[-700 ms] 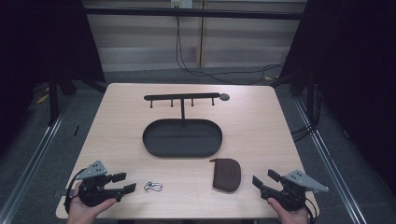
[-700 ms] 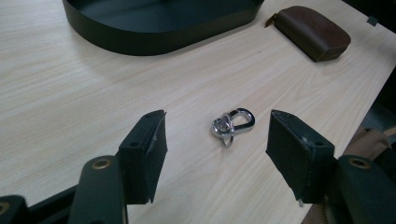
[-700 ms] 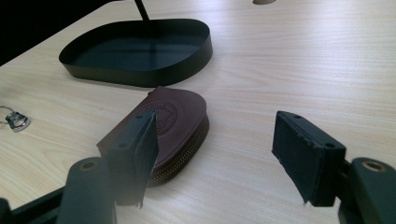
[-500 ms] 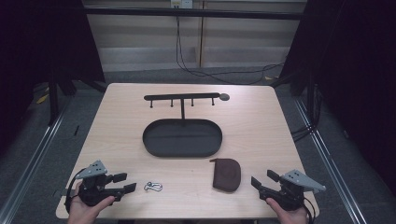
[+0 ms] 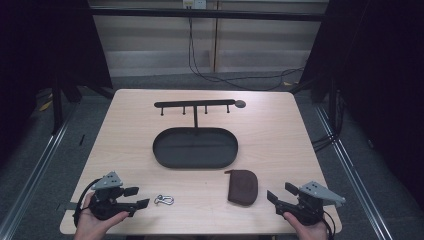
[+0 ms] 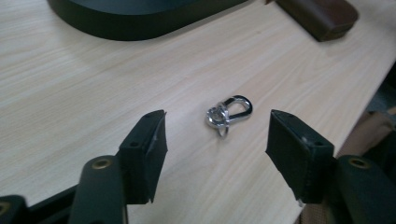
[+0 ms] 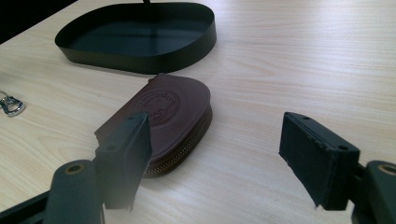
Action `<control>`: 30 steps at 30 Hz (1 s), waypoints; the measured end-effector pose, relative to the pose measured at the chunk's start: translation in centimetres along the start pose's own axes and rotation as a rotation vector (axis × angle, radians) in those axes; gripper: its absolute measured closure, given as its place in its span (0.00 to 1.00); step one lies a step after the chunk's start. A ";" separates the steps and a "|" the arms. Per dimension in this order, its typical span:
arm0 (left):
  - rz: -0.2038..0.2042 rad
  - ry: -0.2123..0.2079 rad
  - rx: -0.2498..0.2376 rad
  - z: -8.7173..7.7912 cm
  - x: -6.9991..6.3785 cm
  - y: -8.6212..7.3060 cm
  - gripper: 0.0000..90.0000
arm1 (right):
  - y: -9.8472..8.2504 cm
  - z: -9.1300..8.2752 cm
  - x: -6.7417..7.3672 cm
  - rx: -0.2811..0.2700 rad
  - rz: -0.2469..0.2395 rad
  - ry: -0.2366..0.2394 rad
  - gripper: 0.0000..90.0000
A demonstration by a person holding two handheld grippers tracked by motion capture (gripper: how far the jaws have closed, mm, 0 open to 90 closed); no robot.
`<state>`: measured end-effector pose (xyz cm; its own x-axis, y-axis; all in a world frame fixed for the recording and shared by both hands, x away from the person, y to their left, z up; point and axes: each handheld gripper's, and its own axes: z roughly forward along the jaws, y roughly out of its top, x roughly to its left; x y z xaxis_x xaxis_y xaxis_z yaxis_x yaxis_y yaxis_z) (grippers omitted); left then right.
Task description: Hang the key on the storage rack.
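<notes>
Both sets of fingers stand released, as before: the left gripper (image 5: pixel 139 197) faces the key clip (image 5: pixel 164 200), the right gripper (image 5: pixel 276 194) the brown pouch (image 5: pixel 243 186). Nothing has shifted. The clip lies near the counter's (image 5: pixel 280 135) front edge, long axis along that edge.

Black oval tray (image 5: pixel 165 161) mid-table, hook rack (image 5: pixel 195 104) just behind it.

table (image 5: pixel 125 130): light wood | on it: black tray (image 5: pixel 195 148) | brown pouch (image 5: pixel 243 186) | metal clip (image 5: pixel 164 200)
</notes>
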<state>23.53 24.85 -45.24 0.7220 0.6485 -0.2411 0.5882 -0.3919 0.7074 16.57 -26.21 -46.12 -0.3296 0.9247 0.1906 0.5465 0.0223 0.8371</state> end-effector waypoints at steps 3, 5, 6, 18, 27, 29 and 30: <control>0.006 0.003 0.026 0.4 -0.1 0.6 0.44 | 0.0 0.2 -0.1 0.011 0.000 0.007 0.27; 0.008 -0.013 0.025 0.5 -0.2 1.0 0.41 | 0.0 0.3 0.0 0.019 -0.005 0.011 0.27; 0.021 -0.015 0.029 0.6 -0.5 1.3 0.38 | 0.0 0.4 0.0 0.027 -0.008 0.012 0.27; 0.075 0.008 0.186 1.6 -1.0 4.1 0.46 | -0.1 0.3 0.0 0.018 0.002 0.021 0.27; 0.058 0.012 0.277 2.5 -0.9 4.6 0.60 | -0.1 0.4 0.1 0.029 -0.003 0.028 0.27; 0.044 0.011 0.297 2.8 -0.8 4.7 0.63 | -0.1 0.4 0.1 0.031 -0.003 0.029 0.27; 0.054 0.013 0.303 2.8 -0.8 4.8 0.67 | -0.1 0.4 0.1 0.036 -0.005 0.027 0.27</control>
<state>26.77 20.60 -43.56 0.7519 0.6287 -0.1985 0.6321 -0.6018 0.4881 16.80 -25.98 -46.39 -0.3532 0.9138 0.2004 0.5718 0.0413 0.8194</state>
